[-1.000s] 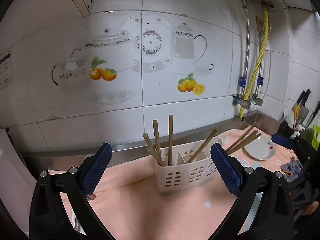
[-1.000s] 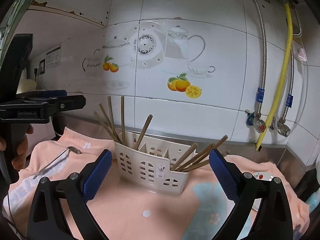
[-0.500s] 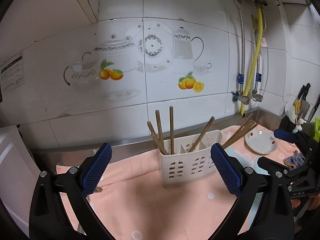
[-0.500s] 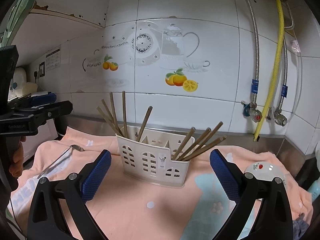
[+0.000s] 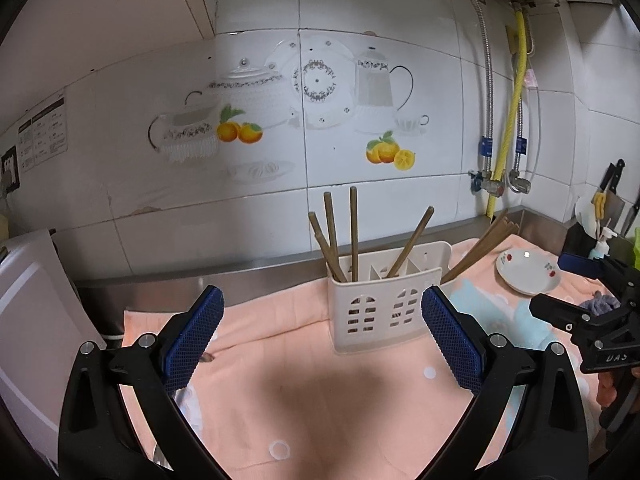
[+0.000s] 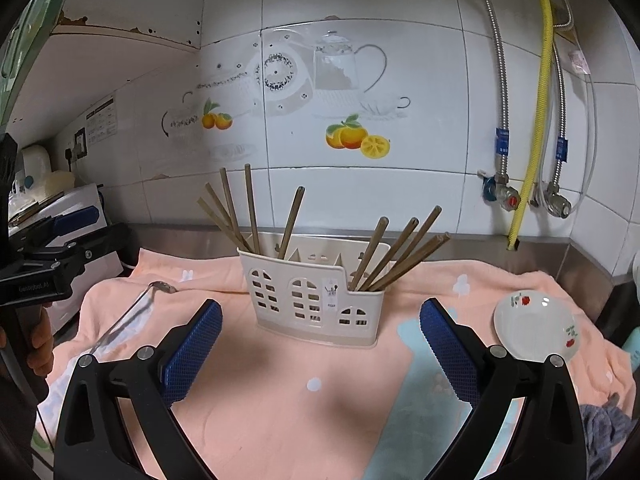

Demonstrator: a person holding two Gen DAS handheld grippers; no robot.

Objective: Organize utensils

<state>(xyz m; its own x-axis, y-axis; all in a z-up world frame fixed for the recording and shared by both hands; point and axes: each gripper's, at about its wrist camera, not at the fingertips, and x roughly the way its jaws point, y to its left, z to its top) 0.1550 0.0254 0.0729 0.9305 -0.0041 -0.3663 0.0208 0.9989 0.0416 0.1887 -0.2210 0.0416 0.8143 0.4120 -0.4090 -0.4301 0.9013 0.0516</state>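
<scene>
A cream plastic utensil holder [image 5: 384, 300] [image 6: 316, 296] stands on the peach cloth with several brown chopsticks [image 6: 400, 256] [image 5: 352, 232] leaning in its left and right compartments. A metal spoon [image 6: 132, 312] lies flat on the cloth to the holder's left. My left gripper [image 5: 322, 344] hangs open in front of the holder's left end, nothing between its blue pads. My right gripper [image 6: 320, 352] is open too, facing the holder's front from a short distance. Each gripper shows at the edge of the other's view.
A white saucer with red fruit print [image 6: 536, 328] [image 5: 526, 272] lies right of the holder. A grey rag [image 6: 604, 424] sits at the near right. A white appliance [image 5: 28, 320] stands at the left. Knives in a rack [image 5: 612, 200] and pipes [image 6: 536, 120] line the tiled wall.
Both grippers have drawn back and lifted a little from the holder, so more cloth and the saucer show. Both stay open and empty.
</scene>
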